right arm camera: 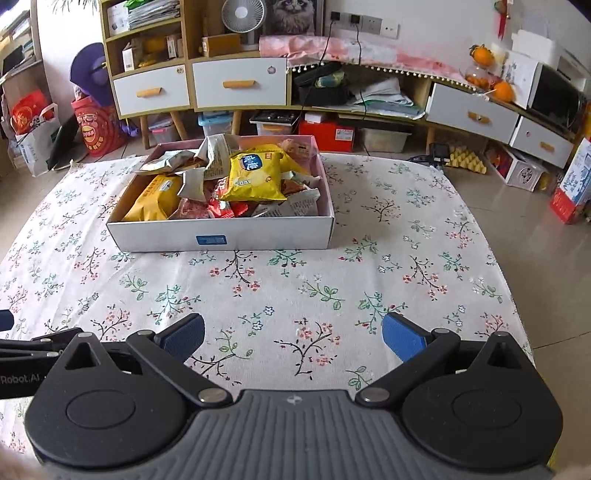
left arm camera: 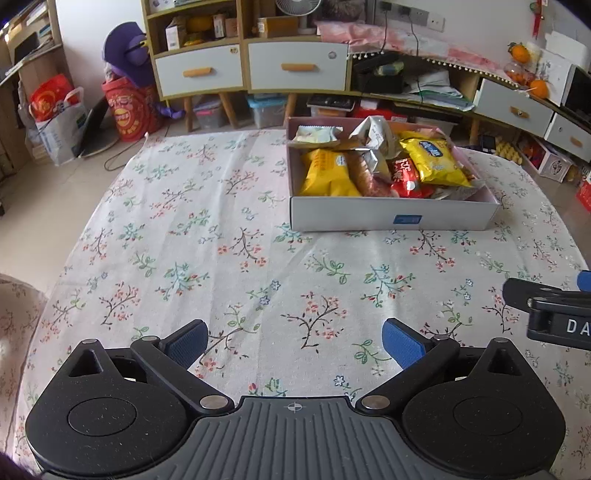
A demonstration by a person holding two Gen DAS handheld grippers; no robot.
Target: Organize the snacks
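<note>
snacks (right arm camera: 255,177) in box (right arm camera: 258,232) — table (right arm camera: 295,288)

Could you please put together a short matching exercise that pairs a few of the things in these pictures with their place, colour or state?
Things:
1. left gripper
2. yellow chip bag with the blue logo
3. snack box
4. fan

Descriptions:
A. white outside, with a small blue label on its near wall
B. on top of the cabinet at the back
C. open and empty above the floral tablecloth
D. lying on top of the pile of snacks

Pairs: 1-C, 2-D, 3-A, 4-B
</note>
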